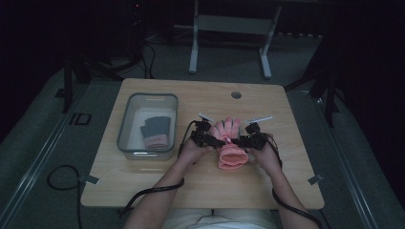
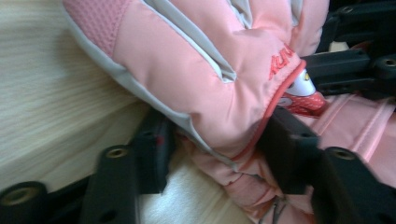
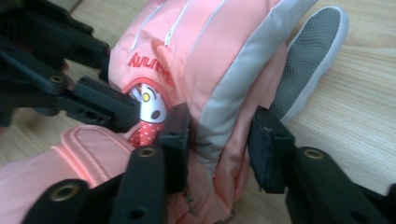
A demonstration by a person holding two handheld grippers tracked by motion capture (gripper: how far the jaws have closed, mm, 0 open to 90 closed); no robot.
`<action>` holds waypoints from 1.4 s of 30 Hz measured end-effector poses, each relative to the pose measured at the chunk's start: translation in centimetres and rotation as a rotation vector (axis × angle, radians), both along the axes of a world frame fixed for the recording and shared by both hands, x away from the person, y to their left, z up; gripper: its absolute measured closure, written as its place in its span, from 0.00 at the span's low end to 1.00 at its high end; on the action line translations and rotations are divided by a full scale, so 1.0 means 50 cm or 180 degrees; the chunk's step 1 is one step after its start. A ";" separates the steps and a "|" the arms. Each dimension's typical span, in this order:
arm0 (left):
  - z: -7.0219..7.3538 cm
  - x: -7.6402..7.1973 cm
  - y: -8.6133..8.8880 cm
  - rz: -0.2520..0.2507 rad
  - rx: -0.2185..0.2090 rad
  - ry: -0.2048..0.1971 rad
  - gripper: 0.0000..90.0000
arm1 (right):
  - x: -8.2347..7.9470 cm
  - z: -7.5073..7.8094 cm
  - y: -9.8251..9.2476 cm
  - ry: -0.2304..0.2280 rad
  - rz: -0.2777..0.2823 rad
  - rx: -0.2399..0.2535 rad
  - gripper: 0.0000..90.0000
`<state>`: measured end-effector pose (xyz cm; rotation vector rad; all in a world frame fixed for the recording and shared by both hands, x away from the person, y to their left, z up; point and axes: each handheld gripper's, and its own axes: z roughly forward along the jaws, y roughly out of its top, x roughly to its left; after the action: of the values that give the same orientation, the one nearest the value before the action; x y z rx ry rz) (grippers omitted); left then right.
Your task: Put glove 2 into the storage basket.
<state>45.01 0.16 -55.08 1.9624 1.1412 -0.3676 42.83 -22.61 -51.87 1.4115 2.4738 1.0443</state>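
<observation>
A pink padded glove point(image 1: 230, 148) with grey trim lies on the wooden table point(image 1: 143, 181), fingers pointing away from the person and cuff toward them. My left gripper point(image 1: 220, 141) comes in from the left at the wrist of the glove point(image 2: 210, 70). Its two black jaws point(image 2: 219, 144) press on the narrow part by the red cuff seam. From the right, my right gripper point(image 1: 238, 141) clamps the same wrist area of the glove point(image 3: 210, 56), one jaw by the cartoon patch, the other beside the grey thumb point(image 3: 308, 51). The right gripper view catches the left gripper point(image 3: 93, 102) opposite.
A clear plastic bin point(image 1: 125, 129) stands left of the hands and holds a dark grey glove with a pink cuff point(image 1: 155, 131). A round cable hole point(image 1: 236, 94) lies near the table's far edge. Cables trail off the front edge.
</observation>
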 end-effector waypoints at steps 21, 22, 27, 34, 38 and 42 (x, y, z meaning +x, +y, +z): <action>0.145 -0.033 0.020 -0.0045 0.0286 -0.0486 0.85 | -0.022 0.085 0.012 -0.0329 -0.0022 0.0346 0.80; 0.152 -0.035 0.026 -0.0036 0.0296 -0.0502 0.85 | -0.022 0.092 0.018 -0.0356 -0.0011 0.0350 0.80; 0.190 -0.041 0.060 -0.0003 0.0351 -0.0585 0.85 | -0.022 0.124 0.052 -0.0446 0.0063 0.0367 0.80; 0.236 -0.048 0.113 0.0068 0.0424 -0.0663 0.85 | -0.016 0.165 0.104 -0.0518 0.0190 0.0395 0.80; 0.258 -0.050 0.144 0.0114 0.0460 -0.0694 0.85 | -0.012 0.184 0.134 -0.0564 0.0251 0.0406 0.81; 0.278 -0.049 0.172 0.0171 0.0459 -0.0731 0.85 | -0.005 0.205 0.162 -0.0608 0.0305 0.0415 0.81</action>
<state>42.55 8.75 -41.15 2.0332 1.0935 -0.0299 42.56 -14.51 -41.64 1.1720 2.3943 1.3149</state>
